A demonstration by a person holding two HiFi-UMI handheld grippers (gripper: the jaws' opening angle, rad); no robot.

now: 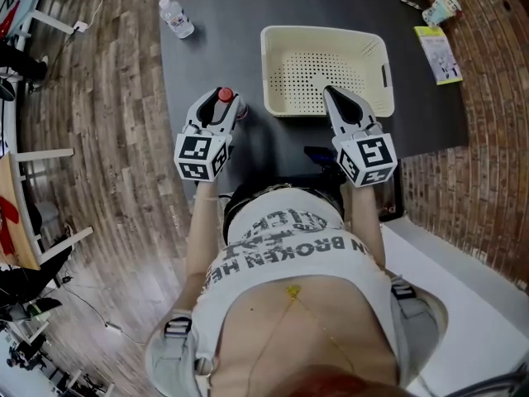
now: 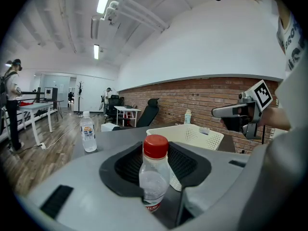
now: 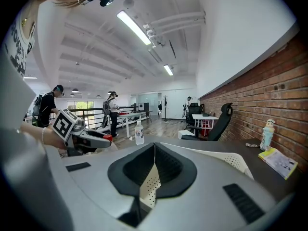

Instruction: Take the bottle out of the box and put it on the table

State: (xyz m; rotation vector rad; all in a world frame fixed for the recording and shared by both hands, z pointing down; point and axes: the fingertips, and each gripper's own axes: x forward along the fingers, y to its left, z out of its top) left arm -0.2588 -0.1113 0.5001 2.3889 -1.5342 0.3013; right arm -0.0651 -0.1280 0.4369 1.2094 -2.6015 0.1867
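A clear bottle with a red cap (image 1: 225,95) stands upright between the jaws of my left gripper (image 1: 223,104), just left of the cream perforated basket (image 1: 324,31) and over the dark table (image 1: 223,23). In the left gripper view the bottle (image 2: 154,182) fills the gap of that gripper (image 2: 155,163), and both pads press its sides. My right gripper (image 1: 332,96) hangs over the basket's near rim with its tips together and nothing held. Through the slit below the tips of the right gripper (image 3: 154,147), the basket wall (image 3: 226,160) shows. The basket holds nothing.
A second water bottle with a white cap (image 1: 176,16) stands at the table's far left corner. A small figure-shaped bottle (image 1: 440,9) and a yellow booklet (image 1: 438,54) lie at the far right, near the brick wall. Wooden floor lies to the left of the table.
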